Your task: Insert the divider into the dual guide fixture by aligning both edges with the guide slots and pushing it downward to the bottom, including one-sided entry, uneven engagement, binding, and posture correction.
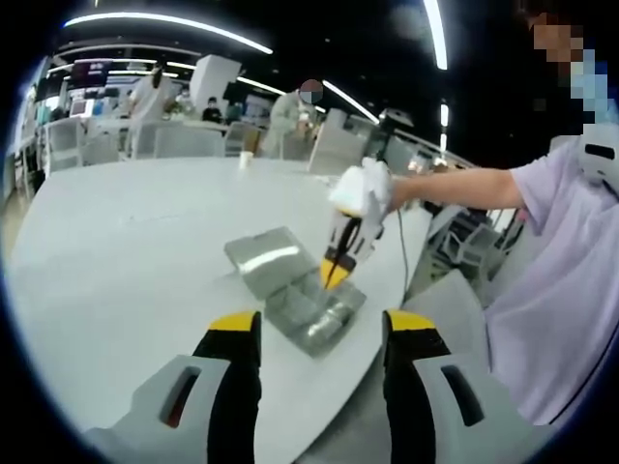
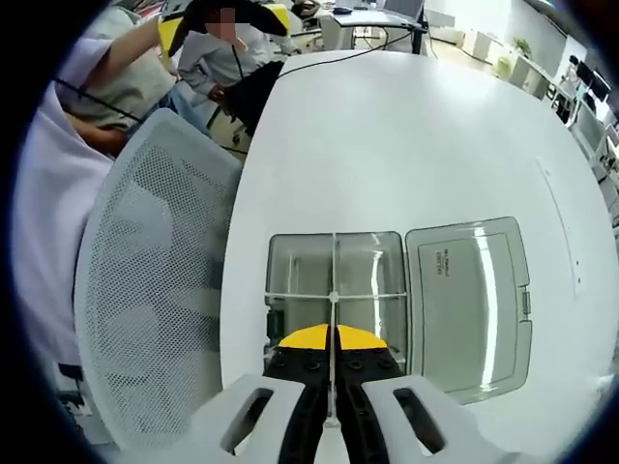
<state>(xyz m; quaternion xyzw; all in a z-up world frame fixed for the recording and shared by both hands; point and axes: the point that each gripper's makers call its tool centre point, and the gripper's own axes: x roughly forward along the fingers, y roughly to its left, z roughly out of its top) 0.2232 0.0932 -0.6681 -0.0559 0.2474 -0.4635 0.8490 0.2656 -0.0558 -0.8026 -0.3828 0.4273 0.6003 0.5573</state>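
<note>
Right gripper (image 2: 332,382) clamps divider (image 2: 334,290) partway into clear box (image 2: 290,256) near table (image 2: 406,135) edge | left gripper (image 1: 319,333) open | seating remains

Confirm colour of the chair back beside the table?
White perforated mesh chair back, clearest in the right gripper view.

A wide white tabletop (image 1: 126,251) with a rounded edge fills the middle of the room. A white mesh-backed chair (image 2: 145,290) stands just beside its edge. Long light strips (image 1: 164,24) run across a dark ceiling. Farther back are more white chairs (image 1: 174,140) and desks (image 2: 372,14), with people seated and standing among them.
</note>
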